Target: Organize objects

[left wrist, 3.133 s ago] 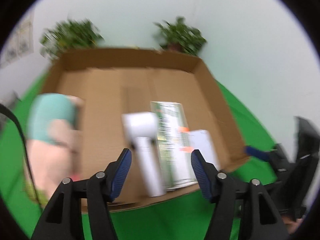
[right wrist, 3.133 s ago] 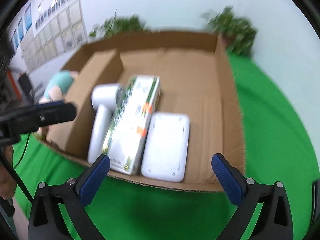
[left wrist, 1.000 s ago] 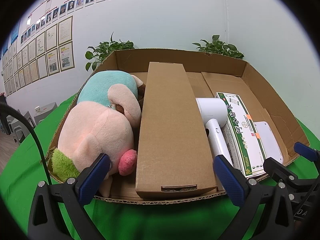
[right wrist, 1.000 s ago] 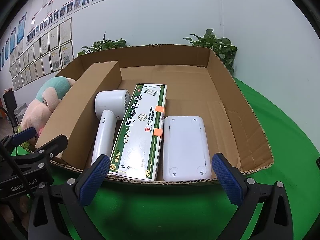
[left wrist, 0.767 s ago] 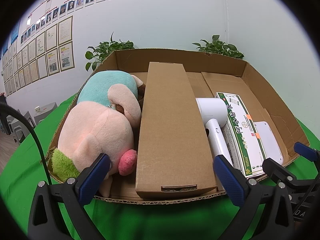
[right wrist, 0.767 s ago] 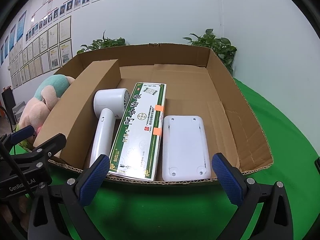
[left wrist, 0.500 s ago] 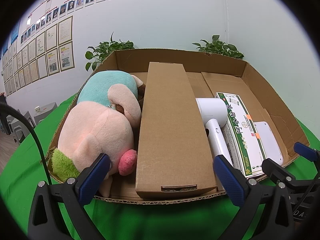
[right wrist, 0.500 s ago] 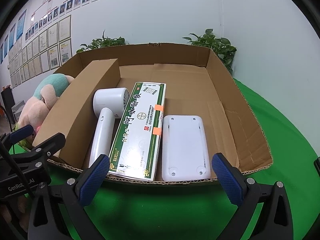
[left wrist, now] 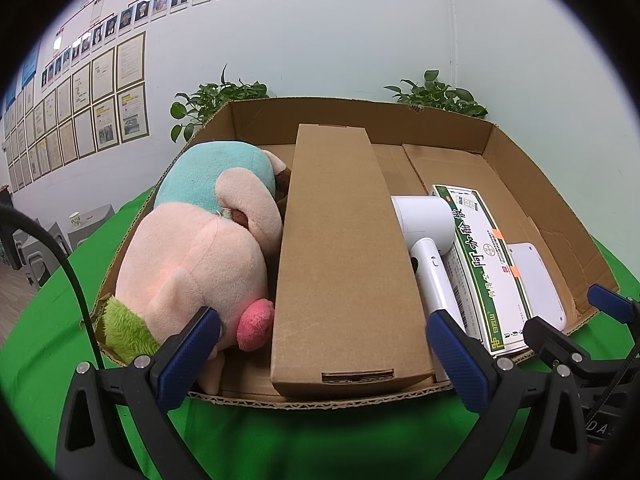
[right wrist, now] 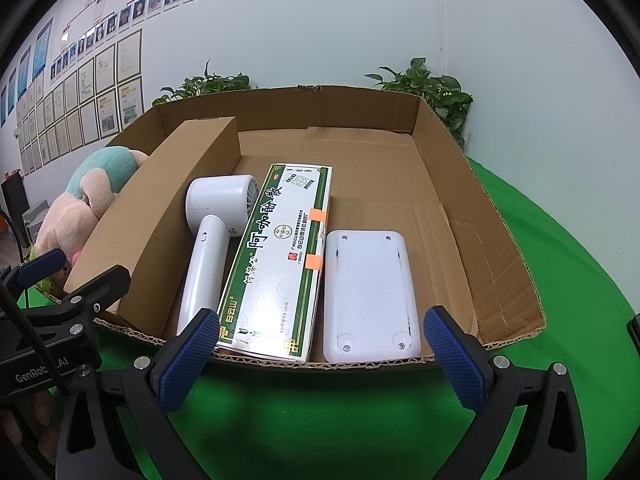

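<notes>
A shallow cardboard tray [left wrist: 516, 152] [right wrist: 452, 168] holds everything. From left to right lie a pink and teal plush toy [left wrist: 192, 248] [right wrist: 88, 196], a long brown carton [left wrist: 344, 256] [right wrist: 168, 208], a white hair dryer [left wrist: 428, 248] [right wrist: 212, 236], a green-edged white medicine box [left wrist: 476, 256] [right wrist: 280, 256] and a flat white device [left wrist: 536, 276] [right wrist: 368, 292]. My left gripper [left wrist: 320, 352] hangs open before the tray's near edge, facing the carton. My right gripper [right wrist: 320, 356] is open too, facing the medicine box and white device. Neither holds anything.
The tray rests on a green cloth [left wrist: 280, 436] [right wrist: 560, 264]. Potted plants [left wrist: 216, 100] [right wrist: 432, 92] stand behind it against a pale wall with framed papers [left wrist: 100, 100]. The tray's back right floor [right wrist: 372, 160] is bare. A black cable [left wrist: 68, 264] crosses the left.
Three seconds ago both grippers were swinging and the left's fingers stood closer together; over the last second they hold nearly still, the right view shifting only slightly. The objects have not moved.
</notes>
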`<state>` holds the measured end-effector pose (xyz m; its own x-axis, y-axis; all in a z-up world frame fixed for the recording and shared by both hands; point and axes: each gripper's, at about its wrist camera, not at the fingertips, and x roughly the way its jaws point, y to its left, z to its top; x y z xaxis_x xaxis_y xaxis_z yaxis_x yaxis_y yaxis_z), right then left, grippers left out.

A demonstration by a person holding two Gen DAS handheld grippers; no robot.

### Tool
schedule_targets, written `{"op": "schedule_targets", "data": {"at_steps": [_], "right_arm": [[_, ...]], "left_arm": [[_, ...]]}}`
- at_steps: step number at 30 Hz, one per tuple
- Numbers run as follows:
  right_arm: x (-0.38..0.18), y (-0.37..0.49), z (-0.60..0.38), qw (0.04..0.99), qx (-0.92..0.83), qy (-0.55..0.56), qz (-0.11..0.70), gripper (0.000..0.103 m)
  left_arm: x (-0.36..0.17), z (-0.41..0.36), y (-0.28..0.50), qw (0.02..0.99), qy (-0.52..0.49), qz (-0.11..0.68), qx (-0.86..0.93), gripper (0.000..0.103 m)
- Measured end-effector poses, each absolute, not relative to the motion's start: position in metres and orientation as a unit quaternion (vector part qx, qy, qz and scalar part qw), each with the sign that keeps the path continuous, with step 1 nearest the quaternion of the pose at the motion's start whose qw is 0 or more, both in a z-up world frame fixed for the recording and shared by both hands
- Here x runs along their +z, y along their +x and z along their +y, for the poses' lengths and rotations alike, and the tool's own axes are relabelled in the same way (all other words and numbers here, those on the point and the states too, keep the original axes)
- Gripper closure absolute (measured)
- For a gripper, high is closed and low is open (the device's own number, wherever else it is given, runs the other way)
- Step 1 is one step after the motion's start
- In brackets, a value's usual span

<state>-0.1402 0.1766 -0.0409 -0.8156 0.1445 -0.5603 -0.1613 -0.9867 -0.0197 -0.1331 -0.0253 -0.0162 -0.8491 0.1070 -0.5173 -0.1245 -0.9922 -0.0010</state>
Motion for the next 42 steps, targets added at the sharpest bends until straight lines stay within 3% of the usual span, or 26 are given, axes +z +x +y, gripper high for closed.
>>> {"op": "schedule_targets", "data": {"at_steps": [42], "right_arm": [[-0.0408,-0.14,0.1761,0.081,0.953,-0.293,0.015,0.0]], "left_arm": [[-0.0162,-0.0226,-0.1343,0.06,-0.27,0.017,0.961,0.0]]}}
